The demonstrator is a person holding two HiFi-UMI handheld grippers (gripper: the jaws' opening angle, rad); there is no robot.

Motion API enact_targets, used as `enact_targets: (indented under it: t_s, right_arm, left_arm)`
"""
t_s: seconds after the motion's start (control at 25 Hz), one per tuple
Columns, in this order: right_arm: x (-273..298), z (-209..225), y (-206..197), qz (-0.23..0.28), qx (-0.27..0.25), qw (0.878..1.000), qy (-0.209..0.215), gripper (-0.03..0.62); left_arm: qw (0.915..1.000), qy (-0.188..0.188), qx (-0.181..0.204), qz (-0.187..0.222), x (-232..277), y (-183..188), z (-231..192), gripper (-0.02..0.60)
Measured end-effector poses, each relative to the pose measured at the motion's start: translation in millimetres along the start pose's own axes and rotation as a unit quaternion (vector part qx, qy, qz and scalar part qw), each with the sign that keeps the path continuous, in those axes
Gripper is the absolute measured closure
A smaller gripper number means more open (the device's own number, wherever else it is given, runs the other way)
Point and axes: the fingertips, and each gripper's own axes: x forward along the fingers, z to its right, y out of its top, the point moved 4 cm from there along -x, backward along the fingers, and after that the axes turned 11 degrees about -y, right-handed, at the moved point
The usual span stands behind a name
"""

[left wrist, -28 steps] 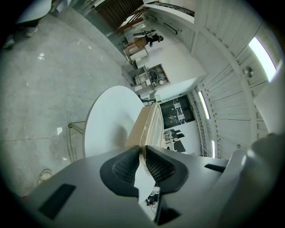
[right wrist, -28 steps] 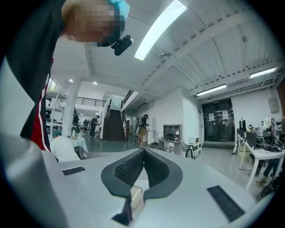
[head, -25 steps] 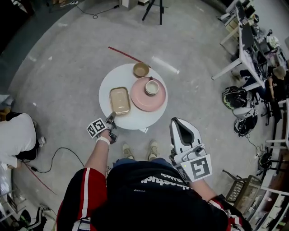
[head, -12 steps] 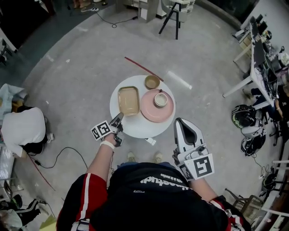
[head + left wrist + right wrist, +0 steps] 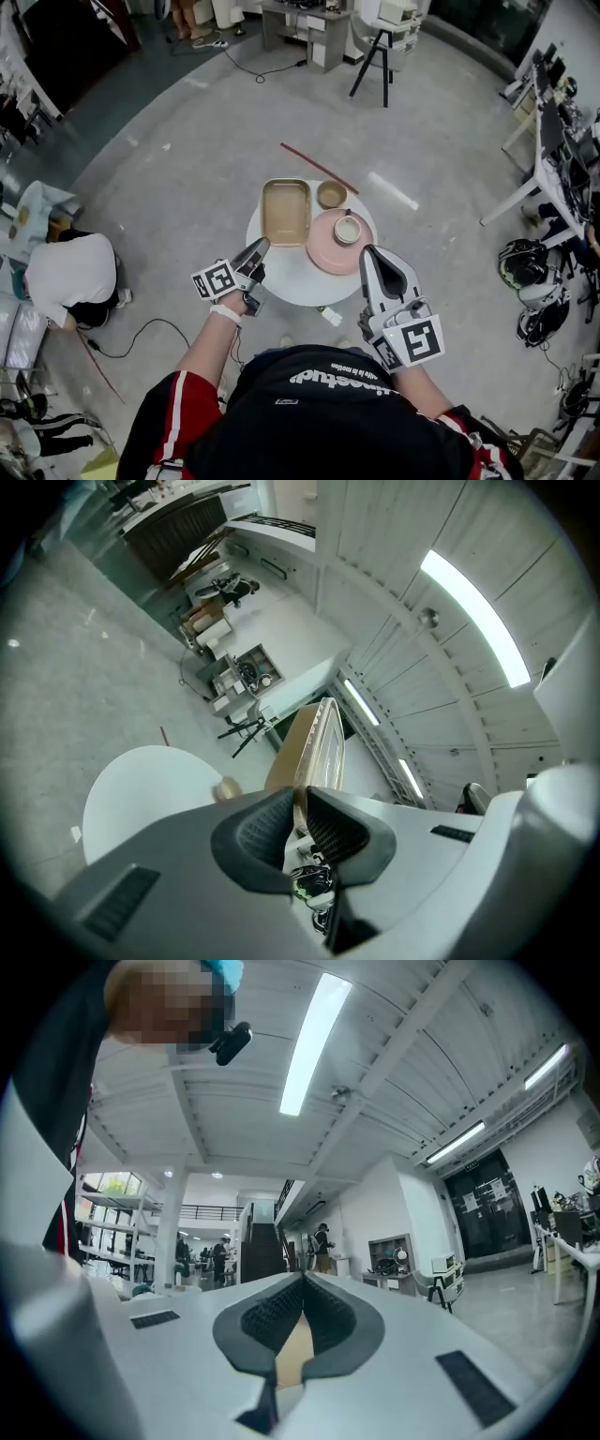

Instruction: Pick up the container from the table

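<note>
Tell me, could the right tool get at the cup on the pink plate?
Probably yes: the right tool hangs shut near the pink plate, with nothing between it and the cup; it must open first.
</note>
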Motion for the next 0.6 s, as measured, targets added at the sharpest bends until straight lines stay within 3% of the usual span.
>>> enact_targets:
  t_s: [0.28, 0.6]
  right_arm:
    - [2, 7, 5, 0.001, 0.010, 1.000, 0.002, 0.579]
    - [9, 10, -3, -0.009, 0.025, 1.000, 0.008, 0.579]
  left_arm:
    - [0.9978, -0.028, 0.058, 0.017, -3, 18, 65, 0.525]
    - [0.9903, -0.070, 0.101, 0.064, -10, 26, 113, 0.525]
